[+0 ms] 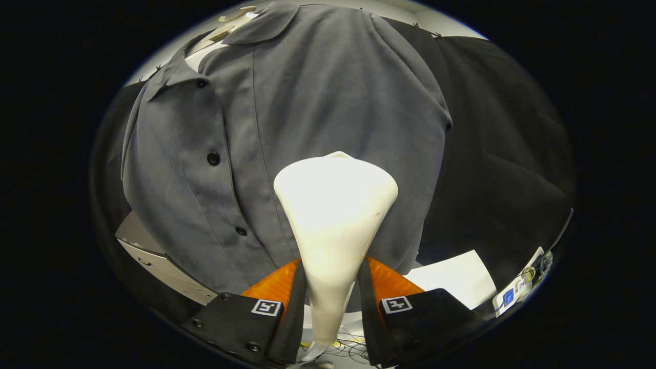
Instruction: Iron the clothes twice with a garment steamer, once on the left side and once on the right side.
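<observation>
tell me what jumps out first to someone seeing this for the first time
The bright white garment steamer stands out first: the gripper is shut on its narrow handle, with the wide head fanning out just ahead of the fingers. Right behind it hangs a grey buttoned shirt on a hanger, with dark buttons running beside the steamer head.

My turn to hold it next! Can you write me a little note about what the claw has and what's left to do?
Claw: shut on the steamer, one finger on each side of its narrow handle.
Steamer: wide head pointing at the grey shirt, just beside the button strip. I cannot tell if it touches the cloth.
Shirt: hanging on a hanger, buttoned, in front of the black cloth wall.
Done: steamer picked up and brought to the shirt.
Left: I cannot tell how many passes are done; both sides need one.
</observation>
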Demonstrator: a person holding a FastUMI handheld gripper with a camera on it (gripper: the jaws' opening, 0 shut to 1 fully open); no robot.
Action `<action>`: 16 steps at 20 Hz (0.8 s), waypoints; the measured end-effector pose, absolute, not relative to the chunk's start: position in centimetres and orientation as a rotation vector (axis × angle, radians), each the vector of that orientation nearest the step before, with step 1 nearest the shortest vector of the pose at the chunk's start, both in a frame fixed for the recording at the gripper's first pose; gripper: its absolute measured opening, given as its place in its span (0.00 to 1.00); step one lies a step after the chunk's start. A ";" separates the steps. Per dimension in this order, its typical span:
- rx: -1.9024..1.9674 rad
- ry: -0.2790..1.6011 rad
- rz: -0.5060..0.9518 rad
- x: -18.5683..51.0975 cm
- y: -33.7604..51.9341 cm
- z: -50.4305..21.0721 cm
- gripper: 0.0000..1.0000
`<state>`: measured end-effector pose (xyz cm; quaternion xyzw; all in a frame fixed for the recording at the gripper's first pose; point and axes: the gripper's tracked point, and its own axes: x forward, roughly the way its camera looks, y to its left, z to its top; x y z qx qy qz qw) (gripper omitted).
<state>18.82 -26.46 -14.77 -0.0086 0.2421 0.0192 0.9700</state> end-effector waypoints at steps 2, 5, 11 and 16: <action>-0.011 0.509 0.035 18.7 -26.7 -15.9 0.57; 0.000 0.537 0.028 18.4 -27.2 -18.0 0.57; 0.026 0.594 0.020 17.9 -27.9 -22.2 0.57; 0.041 0.634 0.013 17.5 -28.6 -25.0 0.57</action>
